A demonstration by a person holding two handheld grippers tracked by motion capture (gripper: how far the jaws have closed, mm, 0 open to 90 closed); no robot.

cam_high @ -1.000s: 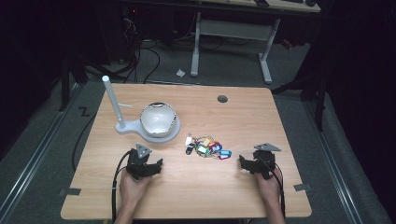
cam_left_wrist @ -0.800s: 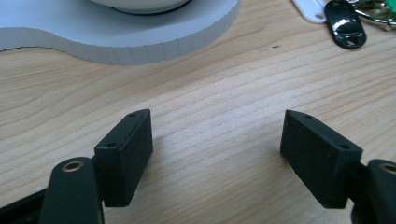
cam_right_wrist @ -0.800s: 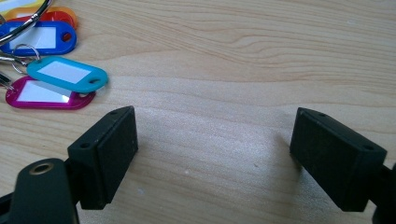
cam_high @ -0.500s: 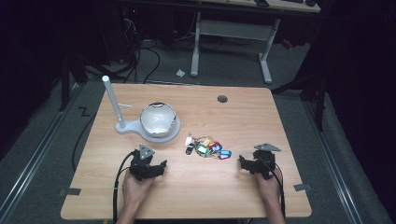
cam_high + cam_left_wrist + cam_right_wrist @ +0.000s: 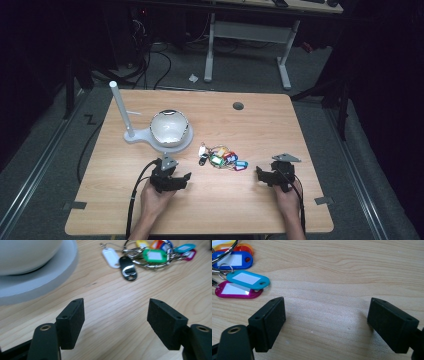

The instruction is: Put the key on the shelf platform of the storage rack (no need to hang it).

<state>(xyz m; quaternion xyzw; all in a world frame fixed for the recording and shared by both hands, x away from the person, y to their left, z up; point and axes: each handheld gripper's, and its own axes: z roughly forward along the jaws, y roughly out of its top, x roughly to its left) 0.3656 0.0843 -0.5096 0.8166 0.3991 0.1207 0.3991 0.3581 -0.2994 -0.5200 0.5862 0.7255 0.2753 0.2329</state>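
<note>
Left claw [image 5: 172, 178]: jaws spread wide, empty, low over the desk [image 5: 310, 140], pointing toward 2 o'clock.
Right claw [image 5: 269, 177]: jaws wide apart, nothing between them, at 4 o'clock of the tags.
Key tags [image 5: 222, 156]: coloured bunch on metal rings, mid-desk between both claws.
White stand [image 5: 159, 131]: at 11 o'clock of the tags, apart from them.
Likely step: reaching for the tags.
Advice: aim for the ring or one tag's edge; flat tags slip.
</note>
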